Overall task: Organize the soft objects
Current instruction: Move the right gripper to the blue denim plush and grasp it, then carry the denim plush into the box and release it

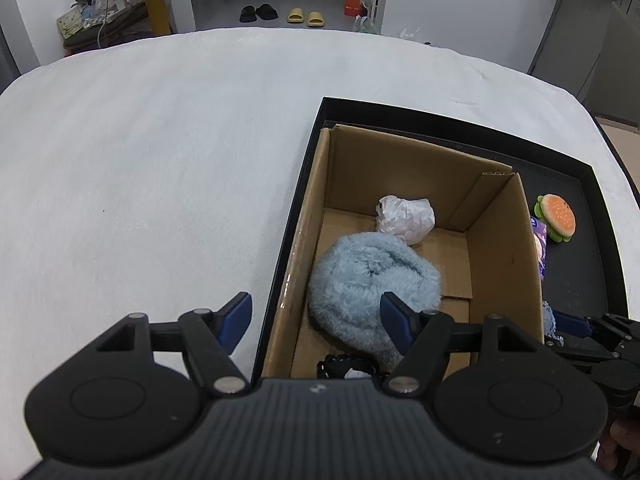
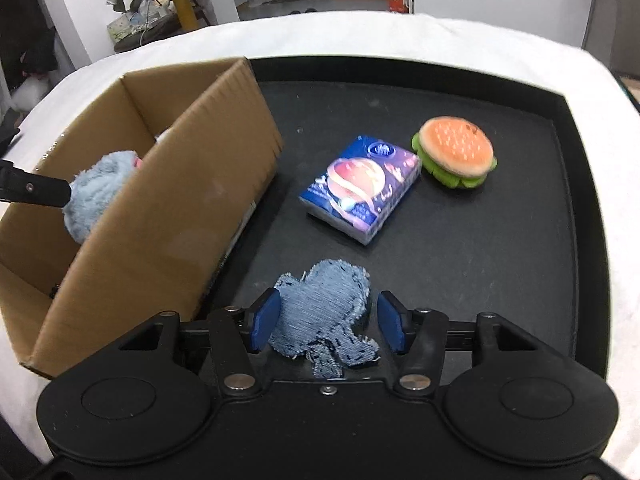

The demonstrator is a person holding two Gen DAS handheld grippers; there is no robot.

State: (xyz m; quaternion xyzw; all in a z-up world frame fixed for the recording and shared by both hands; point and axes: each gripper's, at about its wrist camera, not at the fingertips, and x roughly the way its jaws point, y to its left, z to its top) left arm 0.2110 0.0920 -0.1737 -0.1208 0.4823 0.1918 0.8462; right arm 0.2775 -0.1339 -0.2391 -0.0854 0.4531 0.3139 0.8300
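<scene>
On the black tray (image 2: 576,128), right tool (image 2: 326,322) straddles the frayed denim patch (image 2: 326,304), pads not yet pressing it. Left tool (image 1: 316,316) hangs released over the cardboard box (image 1: 500,240). Done, by appearance: fluffy blue plush (image 1: 368,276) and crumpled white bag (image 1: 406,218) boxed. Left: patch, tissue pack (image 2: 360,190) and hamburger plush (image 2: 456,152).
</scene>
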